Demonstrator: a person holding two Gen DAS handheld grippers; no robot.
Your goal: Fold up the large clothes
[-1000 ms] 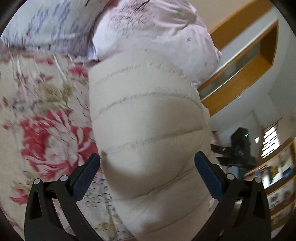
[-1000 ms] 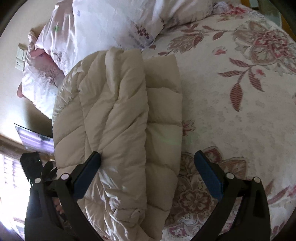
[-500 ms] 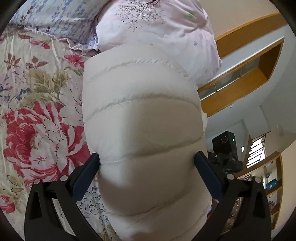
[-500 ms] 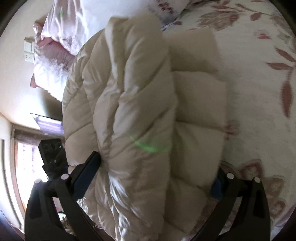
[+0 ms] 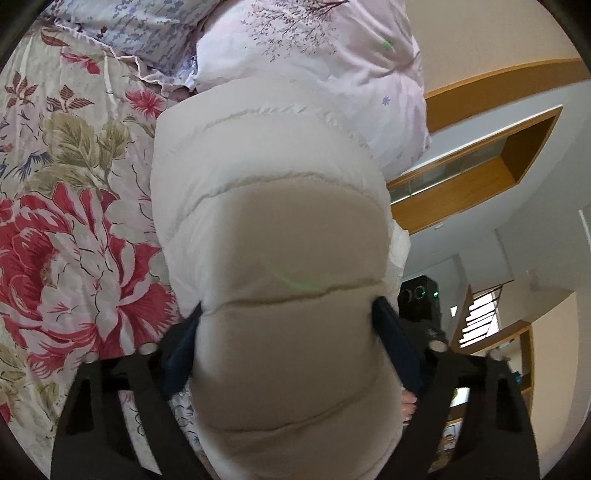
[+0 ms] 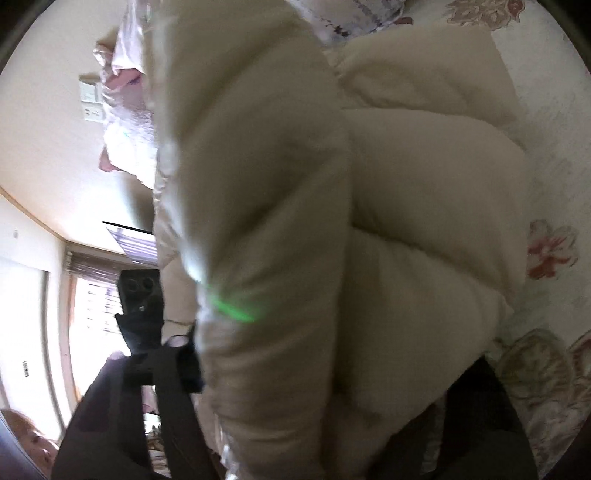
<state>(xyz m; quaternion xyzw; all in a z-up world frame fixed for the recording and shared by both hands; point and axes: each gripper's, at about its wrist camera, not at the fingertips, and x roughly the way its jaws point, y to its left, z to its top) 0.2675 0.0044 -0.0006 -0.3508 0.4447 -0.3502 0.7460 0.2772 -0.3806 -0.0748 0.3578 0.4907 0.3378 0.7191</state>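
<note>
A folded cream puffer jacket [image 5: 269,229] lies on a floral bedspread [image 5: 66,229], its far end against the pillows. My left gripper [image 5: 288,339] straddles its near end, and the blue pads [image 5: 391,332] press into both sides of the padding. In the right wrist view the same jacket [image 6: 332,221] fills the frame, bunched in thick folds. My right gripper [image 6: 332,373] is pushed deep around it; one dark finger [image 6: 184,365] shows at the left, the other is mostly hidden under the fabric.
A pink pillow [image 5: 332,55] and a blue-patterned pillow [image 5: 140,33] lie at the head of the bed. A black camera [image 5: 421,299] stands beside the bed. Wooden shelving [image 5: 480,147] lines the wall. A person's face [image 6: 33,443] shows at the lower left.
Both grippers have moved forward over the jacket, from open and apart to closing around its near end. The jacket now fills both views and bulges between the fingers.
</note>
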